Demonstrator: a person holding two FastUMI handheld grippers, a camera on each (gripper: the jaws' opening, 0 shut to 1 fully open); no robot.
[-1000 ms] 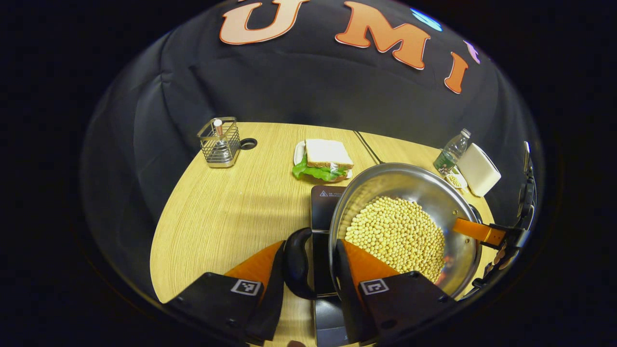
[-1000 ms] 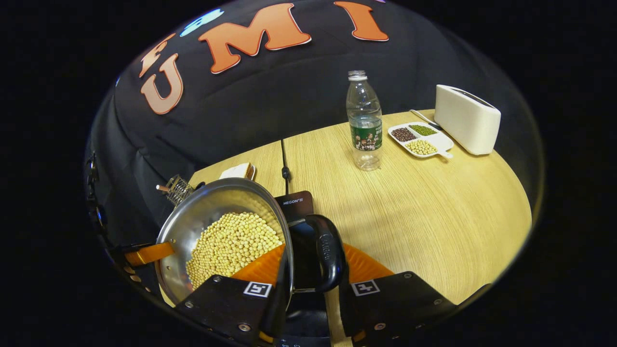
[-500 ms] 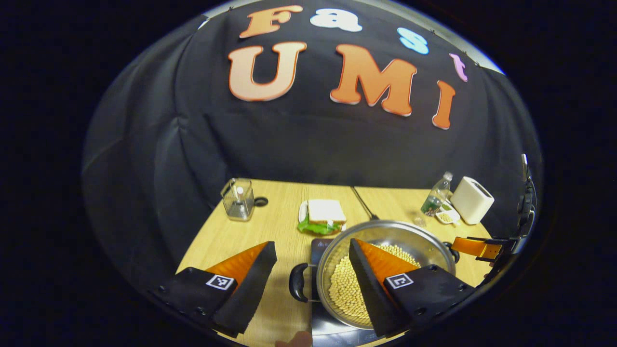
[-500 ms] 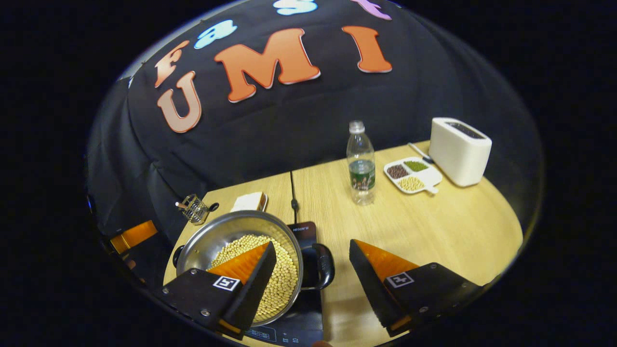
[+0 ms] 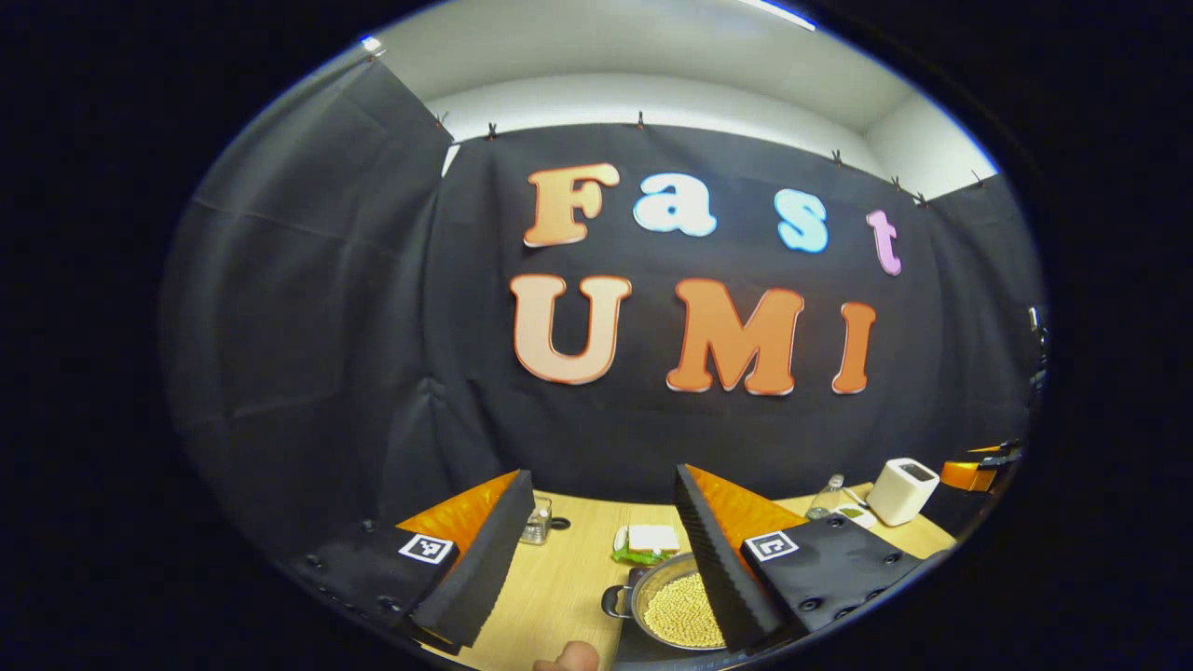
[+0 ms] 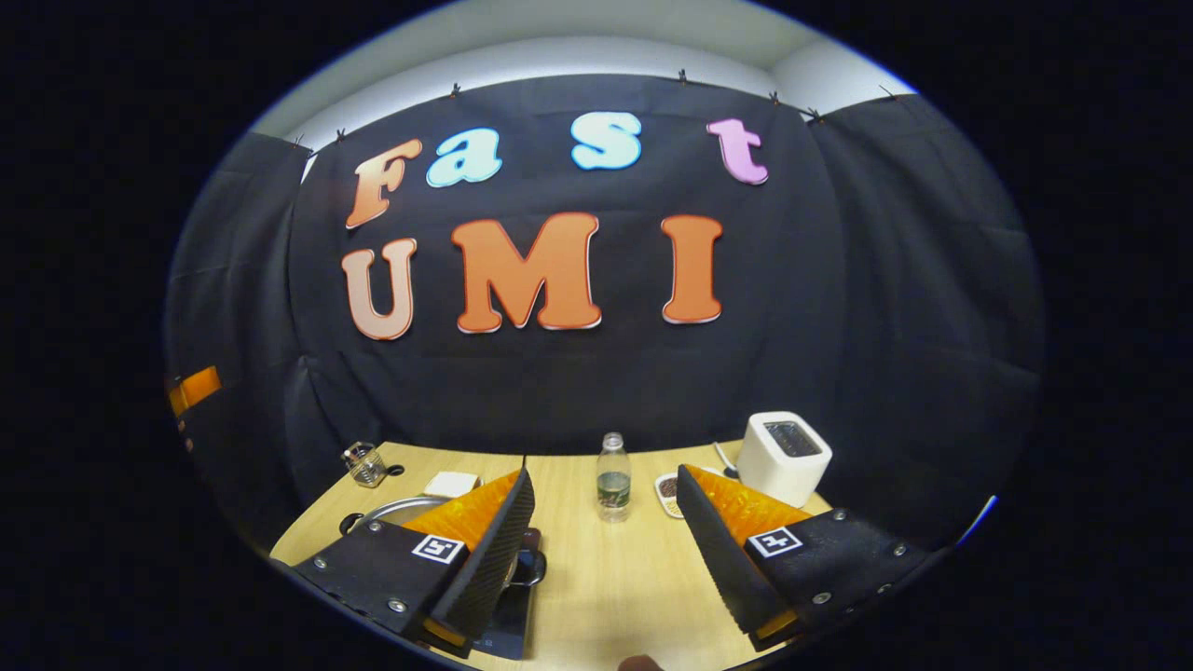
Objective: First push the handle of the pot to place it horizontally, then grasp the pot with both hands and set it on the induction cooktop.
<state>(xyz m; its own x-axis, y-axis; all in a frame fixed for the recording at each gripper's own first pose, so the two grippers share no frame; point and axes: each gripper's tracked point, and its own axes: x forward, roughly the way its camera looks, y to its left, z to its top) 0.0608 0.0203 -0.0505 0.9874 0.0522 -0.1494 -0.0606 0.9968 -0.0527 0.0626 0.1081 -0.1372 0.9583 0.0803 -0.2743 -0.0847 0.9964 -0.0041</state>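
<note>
Pot (image 5: 678,608) half-hidden behind left gripper (image 5: 604,489) — both it and right gripper (image 6: 604,485) gape wide, empty.

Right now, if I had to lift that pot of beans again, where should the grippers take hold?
Probably by its two black loop handles: the left gripper from the left onto the handle, the right gripper from the opposite side. The pot is full, so matched side grips keep it level.
</note>
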